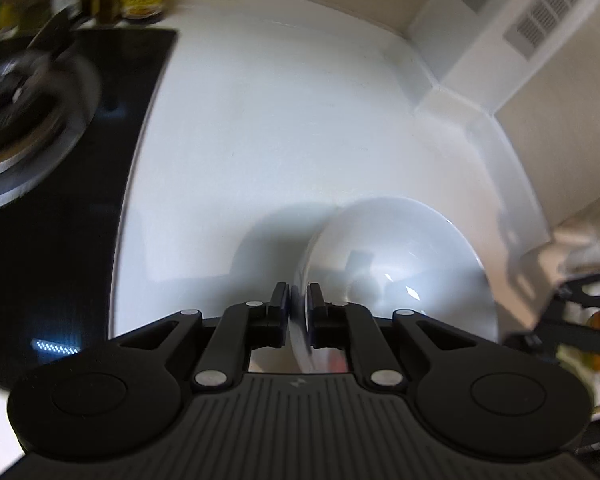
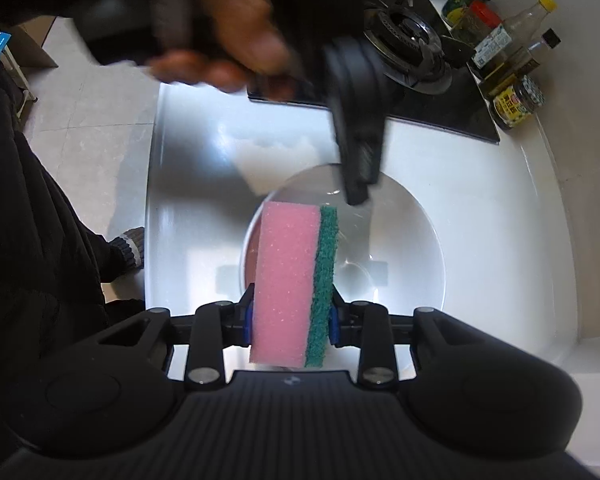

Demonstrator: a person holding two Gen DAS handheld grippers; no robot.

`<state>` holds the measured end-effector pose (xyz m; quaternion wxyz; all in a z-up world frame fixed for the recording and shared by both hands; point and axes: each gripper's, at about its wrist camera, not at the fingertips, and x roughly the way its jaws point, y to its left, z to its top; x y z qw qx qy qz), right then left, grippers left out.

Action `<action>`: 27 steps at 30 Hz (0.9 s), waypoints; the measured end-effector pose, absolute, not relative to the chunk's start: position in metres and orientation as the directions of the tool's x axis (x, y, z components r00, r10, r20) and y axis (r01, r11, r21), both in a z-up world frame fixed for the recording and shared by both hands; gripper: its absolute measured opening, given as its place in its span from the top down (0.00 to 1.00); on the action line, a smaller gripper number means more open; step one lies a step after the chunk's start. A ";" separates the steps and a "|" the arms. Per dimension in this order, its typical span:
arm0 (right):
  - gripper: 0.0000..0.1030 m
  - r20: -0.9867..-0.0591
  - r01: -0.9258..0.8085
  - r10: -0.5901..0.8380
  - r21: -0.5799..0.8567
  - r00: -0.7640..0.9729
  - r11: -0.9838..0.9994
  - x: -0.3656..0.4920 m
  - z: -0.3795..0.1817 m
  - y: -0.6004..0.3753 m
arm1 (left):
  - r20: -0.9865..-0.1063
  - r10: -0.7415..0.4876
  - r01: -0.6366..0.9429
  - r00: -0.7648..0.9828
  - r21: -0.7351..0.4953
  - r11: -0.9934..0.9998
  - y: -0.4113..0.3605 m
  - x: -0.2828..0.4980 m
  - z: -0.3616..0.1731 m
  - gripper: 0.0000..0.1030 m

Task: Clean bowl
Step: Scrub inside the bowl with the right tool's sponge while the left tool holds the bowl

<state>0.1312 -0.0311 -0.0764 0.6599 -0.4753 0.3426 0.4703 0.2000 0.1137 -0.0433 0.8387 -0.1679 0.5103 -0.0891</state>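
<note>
A white bowl point(image 1: 396, 264) sits on the white counter point(image 1: 260, 140). My left gripper point(image 1: 298, 300) is shut on the bowl's rim, one finger inside and one outside. In the right wrist view the same bowl point(image 2: 400, 248) lies below, with the left gripper point(image 2: 358, 196) pinching its far rim. My right gripper point(image 2: 290, 320) is shut on a pink sponge with a green scouring side point(image 2: 292, 284), held upright just above the bowl's near side.
A black gas hob point(image 2: 412, 64) with a burner lies beyond the bowl. Several bottles and jars point(image 2: 508, 60) stand at the counter's back right. The counter's front edge and the tiled floor point(image 2: 100, 120) are to the left. A white wall unit point(image 1: 520, 32) stands behind.
</note>
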 end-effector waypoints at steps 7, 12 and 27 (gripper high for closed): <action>0.72 -0.891 -0.951 0.337 -0.304 0.305 0.056 0.123 -0.067 -0.039 | -0.826 -0.287 -0.020 0.486 -0.338 0.941 0.109 0.203 -0.043 0.94; 0.72 -0.876 -0.917 0.310 -0.398 0.369 -0.036 0.107 -0.074 -0.036 | -0.830 -0.280 0.040 0.483 -0.298 0.954 0.098 0.217 -0.042 0.95; 0.73 -0.881 -0.909 0.239 -0.417 0.409 0.018 0.114 -0.075 -0.031 | -0.830 -0.265 0.016 0.491 -0.296 0.955 0.094 0.222 -0.039 0.91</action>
